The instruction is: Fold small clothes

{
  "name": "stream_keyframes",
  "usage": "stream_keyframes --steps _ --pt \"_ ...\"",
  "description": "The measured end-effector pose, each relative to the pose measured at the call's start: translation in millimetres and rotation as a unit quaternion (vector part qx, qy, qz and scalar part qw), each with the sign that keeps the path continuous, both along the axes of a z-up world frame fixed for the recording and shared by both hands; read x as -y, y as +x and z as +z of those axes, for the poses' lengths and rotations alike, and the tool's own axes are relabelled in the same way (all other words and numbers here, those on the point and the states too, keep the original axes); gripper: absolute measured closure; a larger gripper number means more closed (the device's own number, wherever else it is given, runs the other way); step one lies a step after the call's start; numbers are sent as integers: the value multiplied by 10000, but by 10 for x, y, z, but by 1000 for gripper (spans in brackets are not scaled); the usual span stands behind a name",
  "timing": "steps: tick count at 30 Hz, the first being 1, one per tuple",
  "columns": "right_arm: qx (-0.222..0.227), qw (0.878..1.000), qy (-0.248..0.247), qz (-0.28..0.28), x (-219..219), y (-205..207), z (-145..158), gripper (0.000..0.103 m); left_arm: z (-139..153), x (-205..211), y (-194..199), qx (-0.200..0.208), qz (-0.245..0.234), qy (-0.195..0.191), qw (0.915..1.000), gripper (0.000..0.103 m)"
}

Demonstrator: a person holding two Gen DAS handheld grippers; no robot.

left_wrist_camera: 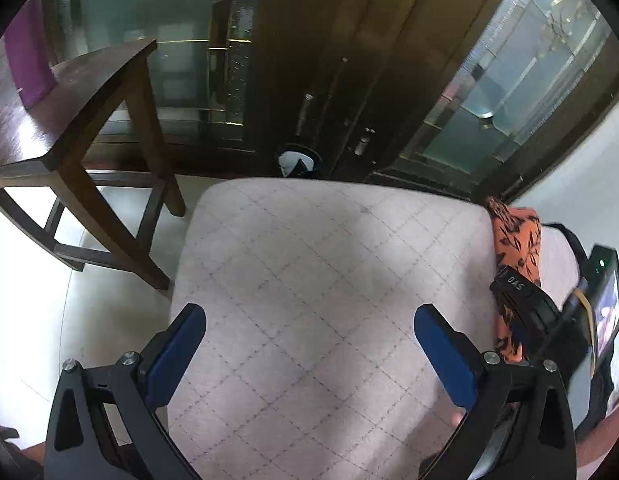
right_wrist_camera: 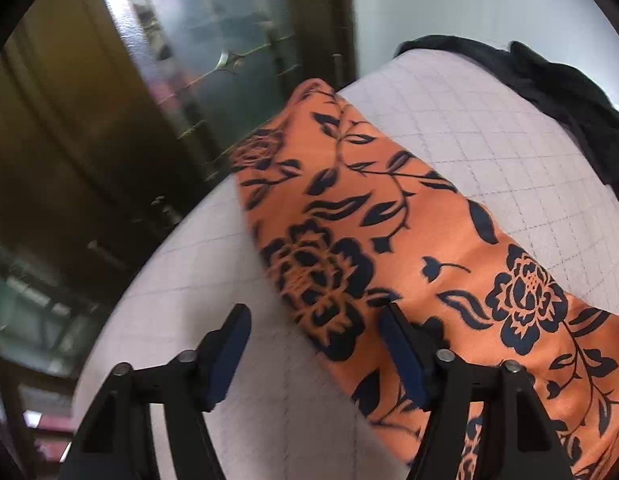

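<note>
An orange garment with a dark floral print (right_wrist_camera: 389,240) lies folded in a long strip across the pale quilted surface (right_wrist_camera: 489,140). My right gripper (right_wrist_camera: 315,320) is open just above the garment's near left edge, one finger (right_wrist_camera: 401,356) over the cloth, the other (right_wrist_camera: 229,344) over bare quilt. In the left wrist view the same garment (left_wrist_camera: 515,232) lies at the right edge of the quilted surface (left_wrist_camera: 309,280). My left gripper (left_wrist_camera: 309,320) is open and empty over bare quilt. The right gripper's body (left_wrist_camera: 549,312) sits on the garment there.
A dark wooden table (left_wrist_camera: 69,120) stands on the pale floor to the left. A dark wooden door with glass panels (left_wrist_camera: 309,60) stands behind the quilted surface. A black cloth (right_wrist_camera: 569,100) lies at the far right edge.
</note>
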State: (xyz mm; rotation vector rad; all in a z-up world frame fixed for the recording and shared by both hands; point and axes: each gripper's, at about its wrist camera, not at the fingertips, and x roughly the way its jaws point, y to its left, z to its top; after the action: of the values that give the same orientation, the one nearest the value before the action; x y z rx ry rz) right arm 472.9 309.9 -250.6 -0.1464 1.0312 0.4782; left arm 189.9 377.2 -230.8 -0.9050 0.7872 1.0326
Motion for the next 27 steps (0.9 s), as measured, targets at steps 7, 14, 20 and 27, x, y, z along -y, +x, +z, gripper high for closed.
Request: stream_keyframes --steps 7,14,20,27 --pt "528 9985 49 -159 326 -8 142 95 -14 58 -10 110 -57 -175 9998 0" --pt "1014 9803 1522 -743 1455 -250 918 95 40 218 71 75 -283 -16 9996 0" --pt "1164 9503 2441 -1542 2877 -656 1304 95 42 495 281 -58 -854 69 9963 0" --pt "852 9140 2602 -2995 4716 -1362 871 95 22 1025 619 -252 -1993 276 9792 0"
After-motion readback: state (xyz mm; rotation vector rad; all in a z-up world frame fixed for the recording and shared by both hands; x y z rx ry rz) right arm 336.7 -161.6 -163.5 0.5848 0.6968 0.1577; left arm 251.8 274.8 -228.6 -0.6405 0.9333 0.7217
